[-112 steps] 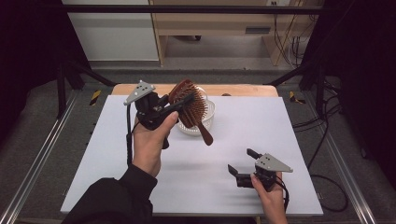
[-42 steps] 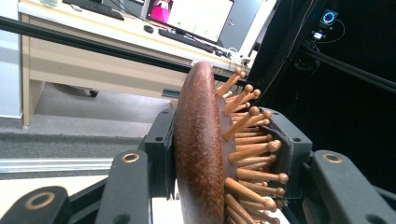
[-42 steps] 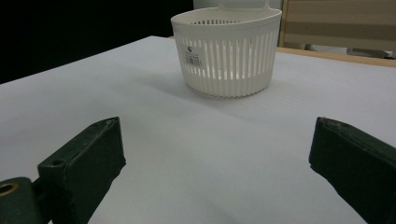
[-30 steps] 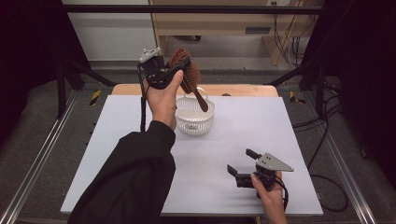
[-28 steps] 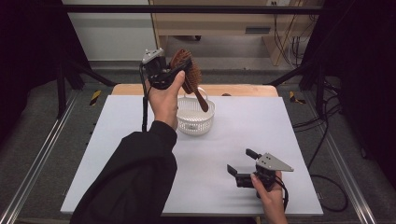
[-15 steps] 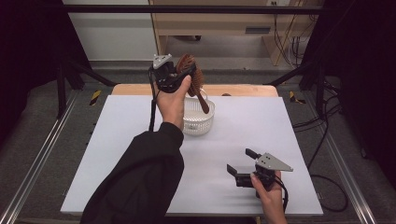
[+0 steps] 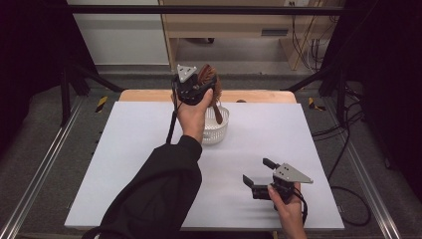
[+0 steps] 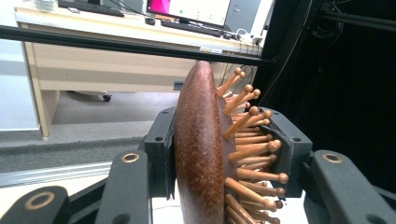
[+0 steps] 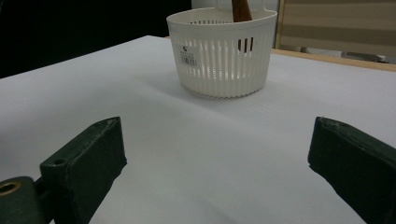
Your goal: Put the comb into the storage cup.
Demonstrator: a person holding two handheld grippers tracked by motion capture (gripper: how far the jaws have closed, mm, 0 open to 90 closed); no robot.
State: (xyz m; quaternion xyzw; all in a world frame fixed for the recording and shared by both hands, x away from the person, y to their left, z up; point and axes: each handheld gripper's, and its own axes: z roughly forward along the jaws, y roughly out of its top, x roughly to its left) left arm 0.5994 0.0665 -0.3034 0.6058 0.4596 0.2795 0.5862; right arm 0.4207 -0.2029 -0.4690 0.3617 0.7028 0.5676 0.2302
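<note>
A brown wooden hairbrush (image 7: pixel 208 76) with knobbed wooden pins is clamped by its head in my left gripper (image 7: pixel 203 85), held above the far middle of the white table (image 7: pixel 124 164). Its handle (image 7: pixel 217 112) slants down into the white slotted basket (image 7: pixel 219 130) below. In the left gripper view the jaws press on both sides of the brush head (image 8: pixel 201 154), left gripper (image 8: pixel 223 158) shut on it. In the right gripper view the basket (image 9: pixel 222 60) stands ahead with the brush handle (image 9: pixel 240 10) poking in. My right gripper (image 7: pixel 258 171) (image 9: pixel 219 163) rests open near the front right, holding nothing.
A wooden strip (image 7: pixel 259 95) runs along the table's far edge. Metal rails (image 7: pixel 35 179) flank the table, and cables (image 7: pixel 348 149) trail on the floor at the right. A black bar (image 8: pixel 93 43) and a desk with a monitor (image 8: pixel 187 9) lie beyond the brush.
My left hand has carried the brush to the right and down, so its handle now dips into the basket. The right gripper has stayed where it was.
</note>
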